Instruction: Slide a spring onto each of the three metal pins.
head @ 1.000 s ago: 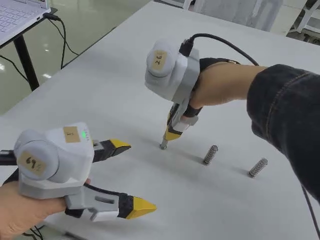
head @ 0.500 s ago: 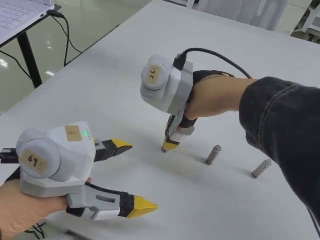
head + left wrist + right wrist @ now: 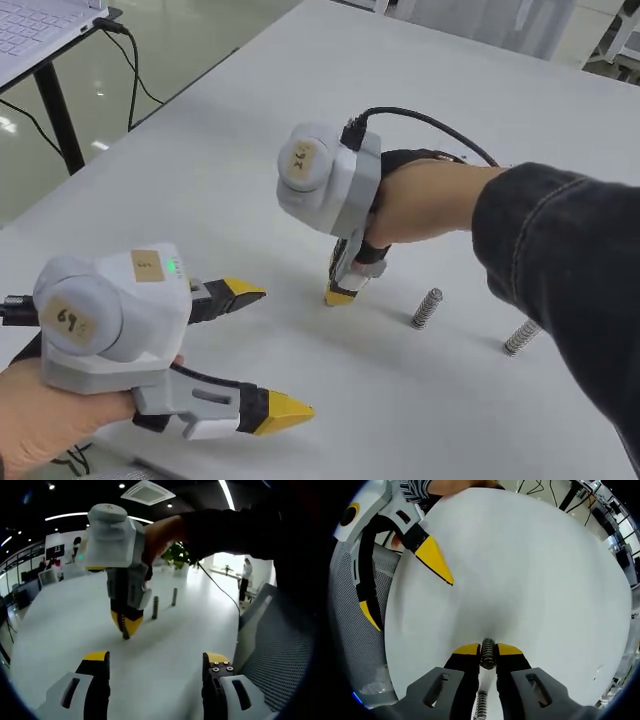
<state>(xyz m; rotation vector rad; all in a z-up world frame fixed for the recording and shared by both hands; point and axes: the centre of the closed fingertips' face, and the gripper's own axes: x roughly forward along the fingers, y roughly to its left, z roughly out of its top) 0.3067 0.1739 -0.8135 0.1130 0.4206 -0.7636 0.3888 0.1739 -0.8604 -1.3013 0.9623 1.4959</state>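
Head view: the right claw (image 3: 340, 296) points down, its tips at the table (image 3: 200, 180). A near spring (image 3: 426, 308) and a far spring (image 3: 521, 337) stand apart from it. The left claw (image 3: 270, 350) gapes, holding nothing. Left gripper view: the held spring (image 3: 126, 636) pokes out below the right claw's tips. Right gripper view: the jaws clench it.

Yellow-tipped left tongs (image 3: 286, 350), grey metallic spring (image 3: 488, 656), white table (image 3: 230, 150), dark sleeve (image 3: 560, 260).

The white desk (image 3: 230, 150) has a plain matte top. Toward its right side two springs stand upright on it, near each other but apart: one spring (image 3: 426, 308) and, further right and a little nearer, a second spring (image 3: 521, 337). Left of both, a third spring (image 3: 488, 654) stands pinched in the right tool (image 3: 338, 297), its lower end down at the desk's surface.
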